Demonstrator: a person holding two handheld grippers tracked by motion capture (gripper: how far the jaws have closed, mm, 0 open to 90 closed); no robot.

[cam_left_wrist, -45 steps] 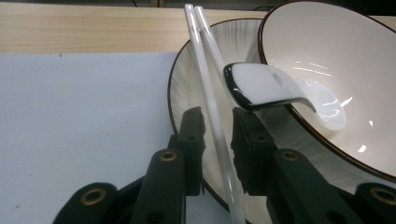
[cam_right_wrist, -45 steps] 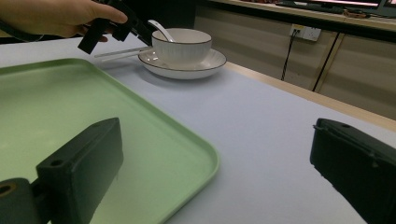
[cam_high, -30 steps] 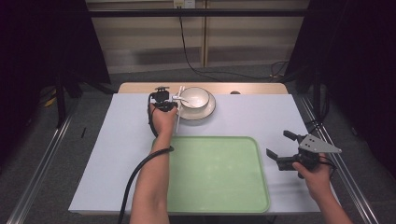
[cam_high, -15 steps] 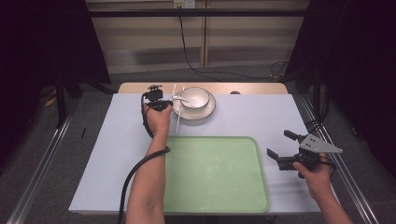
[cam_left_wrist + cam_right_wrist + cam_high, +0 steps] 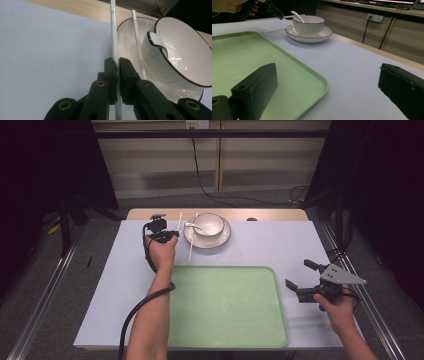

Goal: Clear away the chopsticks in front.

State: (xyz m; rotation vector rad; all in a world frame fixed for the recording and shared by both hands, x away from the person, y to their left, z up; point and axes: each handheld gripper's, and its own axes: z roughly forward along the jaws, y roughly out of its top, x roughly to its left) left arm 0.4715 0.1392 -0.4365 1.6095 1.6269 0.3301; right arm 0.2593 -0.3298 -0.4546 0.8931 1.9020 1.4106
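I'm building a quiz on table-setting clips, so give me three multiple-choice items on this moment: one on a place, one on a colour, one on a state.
1. Where does the bowl stand?
A. on the plate
B. on the tray
C. on the bare table

2. What colour is the tray?
A. white
B. green
C. black

3. How do the jaws of the left hand-held gripper stand?
A. wide apart
B. shut on a chopstick
C. shut on the spoon

Answers:
1 A: the bowl sits on the white plate at the far edge of the table.
2 B: the tray is pale green.
3 B: the left gripper view shows one white chopstick clamped between the jaws.
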